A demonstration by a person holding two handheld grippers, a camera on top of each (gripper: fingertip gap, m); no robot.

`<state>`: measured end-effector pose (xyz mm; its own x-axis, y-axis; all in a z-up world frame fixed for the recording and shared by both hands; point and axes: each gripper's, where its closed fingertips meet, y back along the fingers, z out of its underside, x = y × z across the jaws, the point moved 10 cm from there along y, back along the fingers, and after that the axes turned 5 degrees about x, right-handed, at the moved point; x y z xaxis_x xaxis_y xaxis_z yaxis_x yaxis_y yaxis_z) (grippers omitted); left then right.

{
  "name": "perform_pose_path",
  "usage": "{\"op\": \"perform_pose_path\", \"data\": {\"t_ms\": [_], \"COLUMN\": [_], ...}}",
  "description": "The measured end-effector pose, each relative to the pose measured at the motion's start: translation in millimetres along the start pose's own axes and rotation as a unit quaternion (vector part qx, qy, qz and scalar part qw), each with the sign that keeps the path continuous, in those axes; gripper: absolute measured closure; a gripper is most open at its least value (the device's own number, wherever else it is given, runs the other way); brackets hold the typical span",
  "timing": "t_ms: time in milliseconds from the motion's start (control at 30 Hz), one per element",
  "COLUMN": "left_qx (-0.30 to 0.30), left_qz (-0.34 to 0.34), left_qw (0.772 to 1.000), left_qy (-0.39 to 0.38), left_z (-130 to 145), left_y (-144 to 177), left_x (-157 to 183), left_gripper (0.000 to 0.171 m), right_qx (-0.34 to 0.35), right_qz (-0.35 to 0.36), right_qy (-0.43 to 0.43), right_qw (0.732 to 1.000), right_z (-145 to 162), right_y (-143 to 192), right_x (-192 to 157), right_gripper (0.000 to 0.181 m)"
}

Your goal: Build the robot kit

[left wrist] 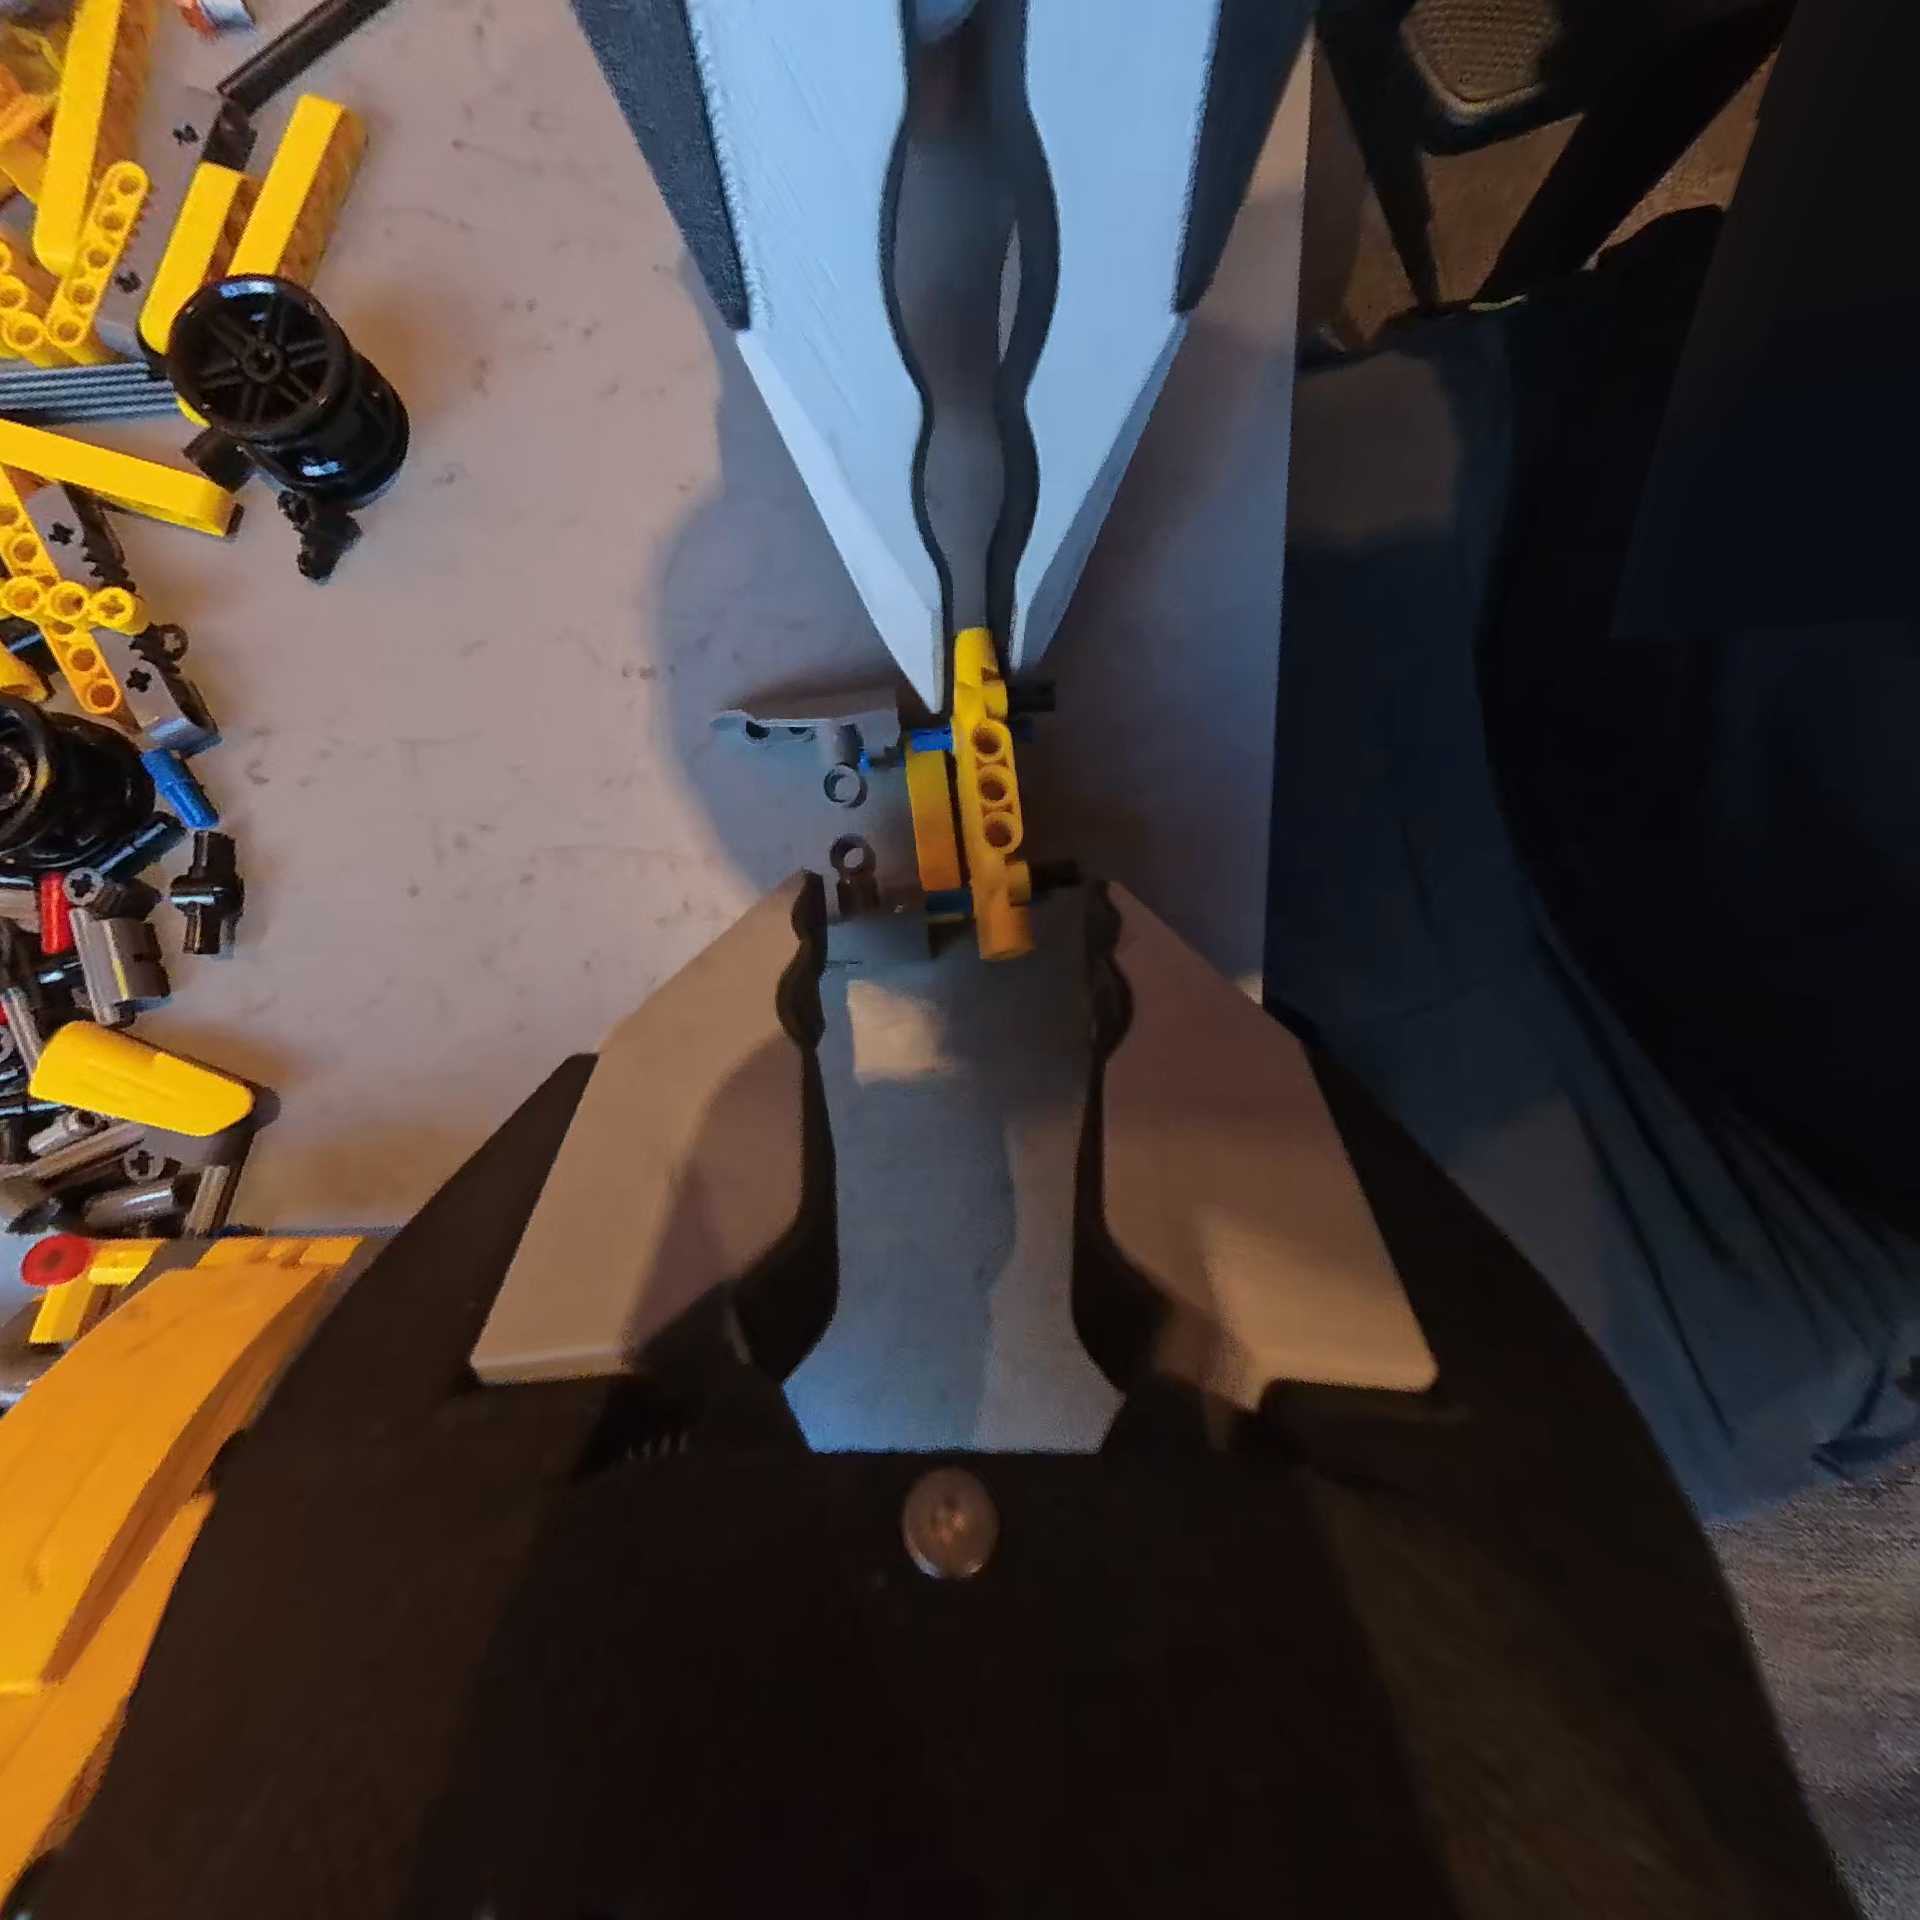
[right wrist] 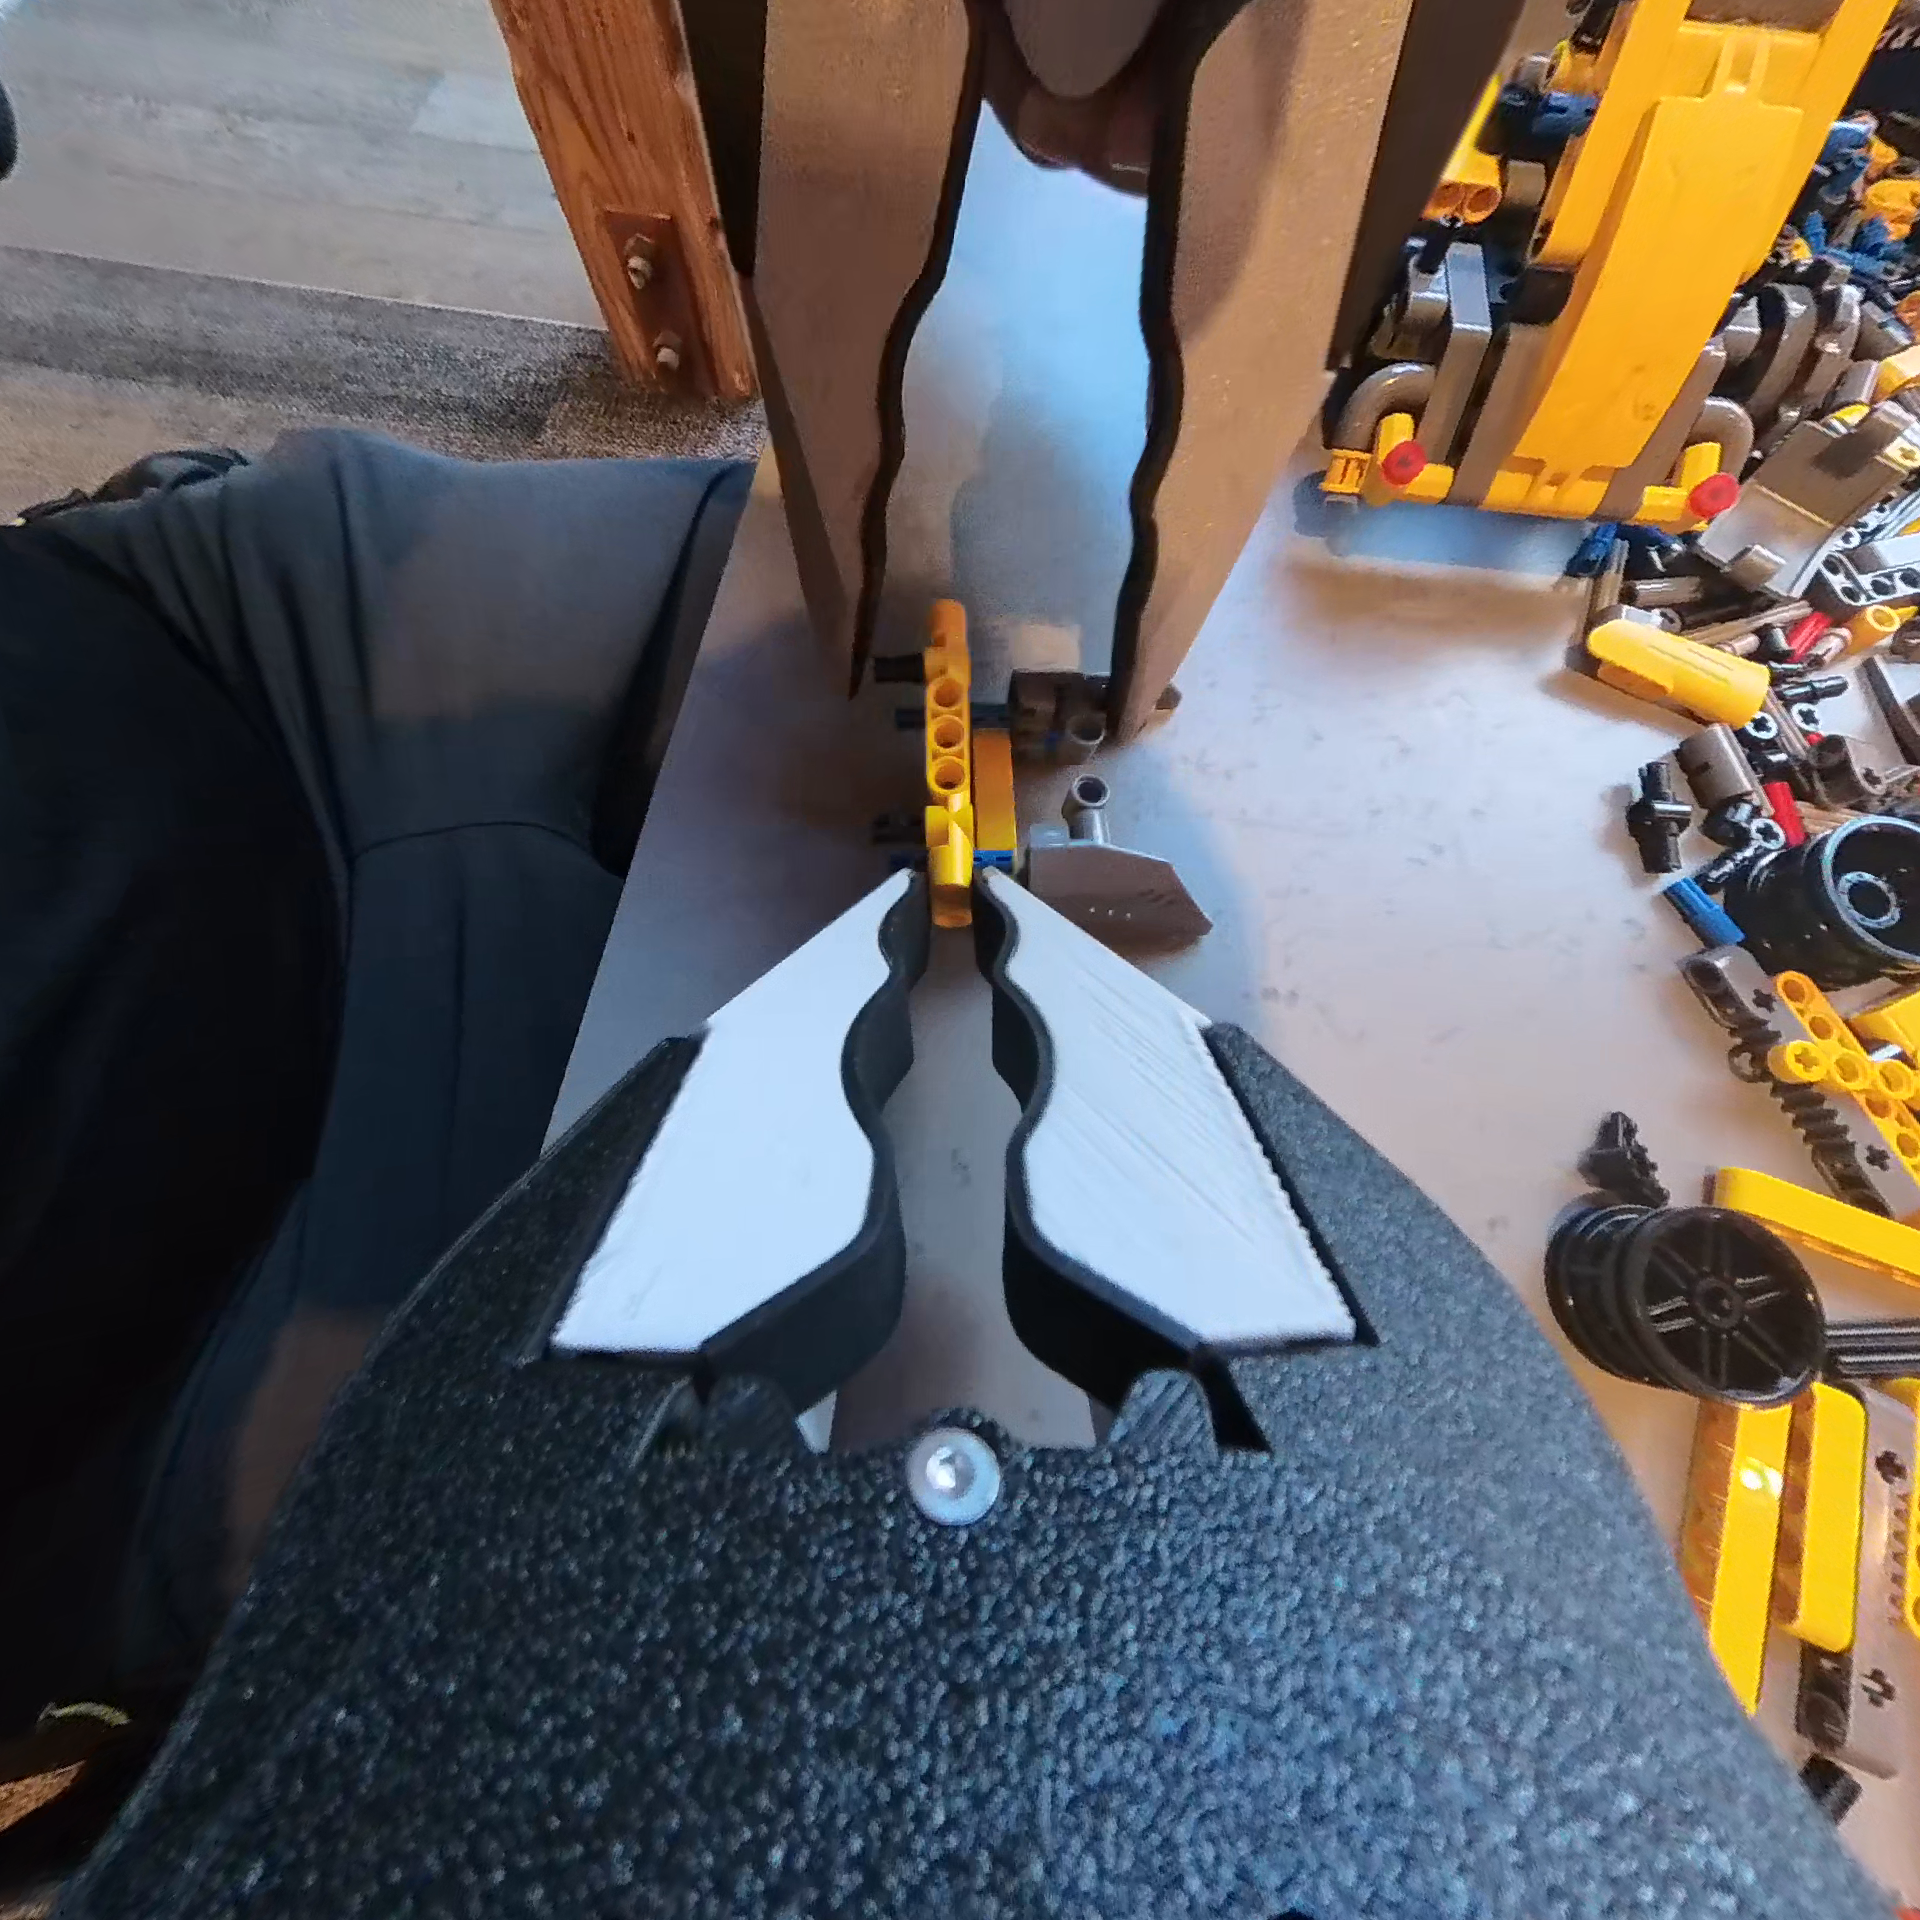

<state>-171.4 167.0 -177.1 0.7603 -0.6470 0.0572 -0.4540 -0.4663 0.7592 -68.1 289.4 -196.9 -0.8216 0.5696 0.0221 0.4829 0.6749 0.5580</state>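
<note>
A small assembly of yellow holed beams (left wrist: pixel 987 790) with blue pins and grey connectors lies near the table's edge; it also shows in the right wrist view (right wrist: pixel 951 758). A grey panel piece (left wrist: pixel 800 722) hangs off one side of it (right wrist: pixel 1127 888). My right gripper (right wrist: pixel 951 883), with white fingers, is shut on one end of the long yellow beam; it enters the left wrist view from above (left wrist: pixel 977 649). My left gripper (left wrist: pixel 954 888), with grey fingers, is open and straddles the opposite end of the assembly without closing on it (right wrist: pixel 997 696).
Loose yellow, black and grey building pieces and black wheels (left wrist: pixel 281 384) cover one side of the table (right wrist: pixel 1714 1309). A large yellow model (right wrist: pixel 1590 270) stands behind them. The table edge (left wrist: pixel 1283 727) runs close beside the assembly, with dark cloth (right wrist: pixel 312 831) beyond it. Left and right tips are no more than a few centimetres apart.
</note>
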Motion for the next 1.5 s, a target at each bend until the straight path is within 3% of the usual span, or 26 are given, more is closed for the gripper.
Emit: {"op": "perform_pose_path", "data": {"t_ms": [933, 1067, 1500], "left_qx": [-0.030, -0.044, -0.064], "left_qz": [-0.033, -0.032, -0.032], "left_qw": [0.998, 0.997, 0.996], "left_qy": [0.045, 0.052, 0.056], "left_z": [-6, -8, -9], "left_y": [-5, -11, -9], "left_x": [2, 6, 1], "left_gripper": [0.128, 0.115, 0.121], "right_qx": [-0.001, 0.000, -0.005], "right_qz": [0.006, 0.005, 0.015], "right_qy": [-0.047, -0.051, -0.049], "right_qw": [0.999, 0.999, 0.999], "right_z": [0, -1, -1], "right_y": [-1, -2, -2], "right_x": [4, 4, 4], "right_gripper": [0.174, 0.174, 0.174]}}
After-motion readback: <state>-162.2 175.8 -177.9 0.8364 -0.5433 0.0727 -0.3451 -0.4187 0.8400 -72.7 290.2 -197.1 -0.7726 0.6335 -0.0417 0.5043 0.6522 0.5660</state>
